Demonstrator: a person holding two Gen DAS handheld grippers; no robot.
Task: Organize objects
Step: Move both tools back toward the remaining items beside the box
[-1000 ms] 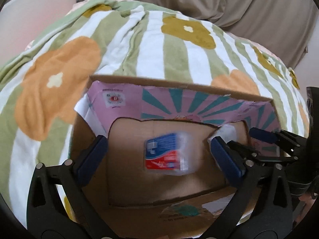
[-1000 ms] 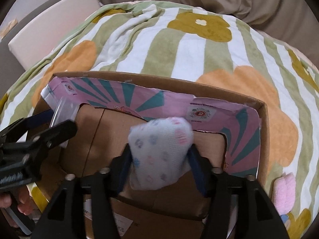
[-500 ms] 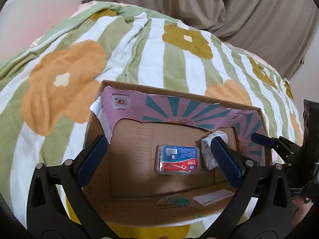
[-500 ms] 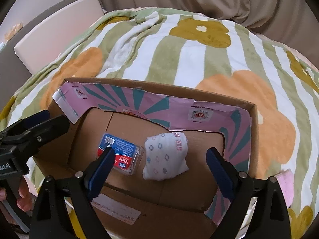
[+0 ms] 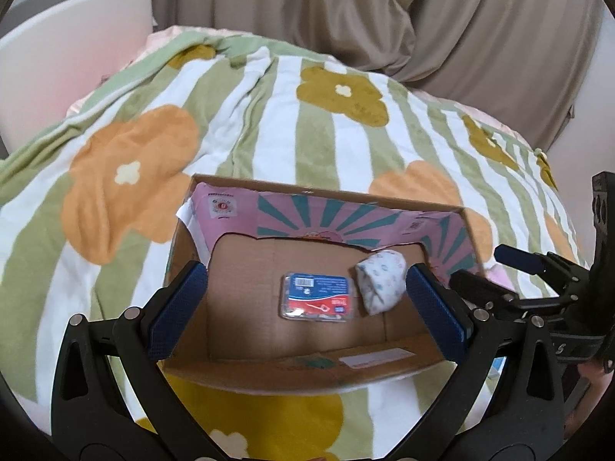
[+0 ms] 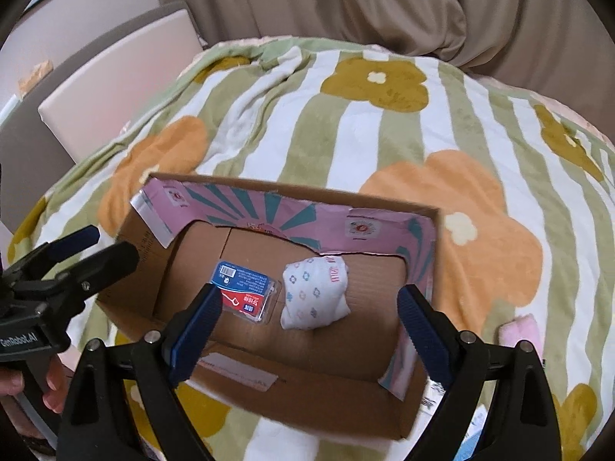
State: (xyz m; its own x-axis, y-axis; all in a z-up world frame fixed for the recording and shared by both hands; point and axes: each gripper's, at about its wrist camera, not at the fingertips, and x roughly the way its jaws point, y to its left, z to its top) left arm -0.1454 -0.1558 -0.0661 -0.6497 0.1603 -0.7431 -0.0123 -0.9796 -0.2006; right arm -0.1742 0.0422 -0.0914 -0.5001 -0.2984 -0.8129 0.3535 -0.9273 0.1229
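An open cardboard box (image 5: pixel 292 374) with a pink and teal inner wall sits on the flowered blanket; it also shows in the right wrist view (image 6: pixel 307 395). On its floor lie a clear blue-and-red floss-pick pack (image 5: pixel 317 297) (image 6: pixel 243 292) and, to its right, a white patterned cloth bundle (image 5: pixel 381 281) (image 6: pixel 314 293). My left gripper (image 5: pixel 305 313) is open and empty above the box's near side. My right gripper (image 6: pixel 307 330) is open and empty above the box.
A green-striped blanket (image 5: pixel 269 123) with orange and mustard flowers covers the bed. A pink fuzzy item (image 6: pixel 519 330) lies right of the box. A white headboard panel (image 6: pixel 115 88) stands at the left, tan curtains (image 5: pixel 384 11) behind.
My right gripper opened and let the cloth bundle fall into the box beside the pack. Both grippers have drawn back and up from the box.
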